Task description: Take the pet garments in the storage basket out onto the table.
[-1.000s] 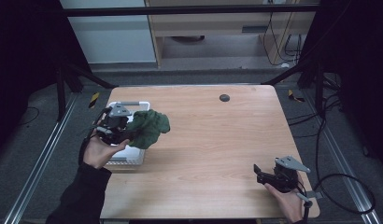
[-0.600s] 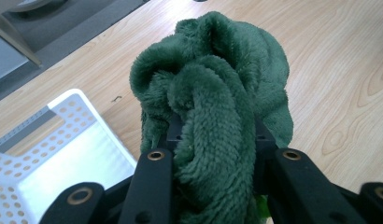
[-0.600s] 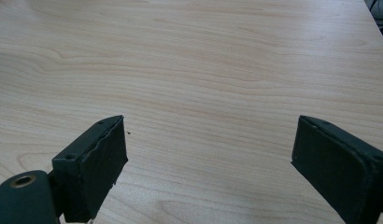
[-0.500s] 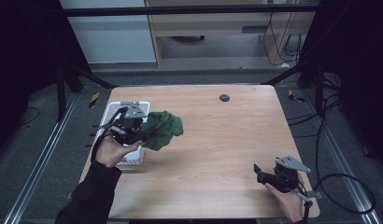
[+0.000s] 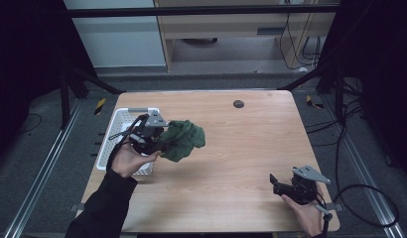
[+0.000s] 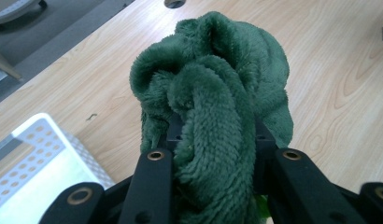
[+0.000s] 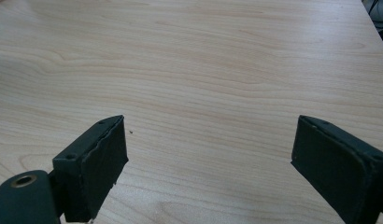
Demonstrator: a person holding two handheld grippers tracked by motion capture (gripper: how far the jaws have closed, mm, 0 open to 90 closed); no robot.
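High view showed my left gripper [image 5: 159,140], jaws clamped on the green cloth [image 5: 184,139], carried rightward off the white basket [image 5: 112,136] over the desk [image 5: 241,148]; right gripper [image 5: 281,184] idled, jaws wide apart.

Fluffy green plush cloth [image 6: 217,93]; smooth pale wood-grain table [image 7: 203,60]; perforated white plastic basket [image 5: 115,130]

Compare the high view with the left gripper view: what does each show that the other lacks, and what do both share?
High view alone: the right tongs, open and low over the near right of the table, and the person's forearms. Left gripper view alone: the plush pile of the green cloth squeezed between its black jaws. Shared: the left tongs shut on that cloth, the white basket beside it, and the wooden tabletop.
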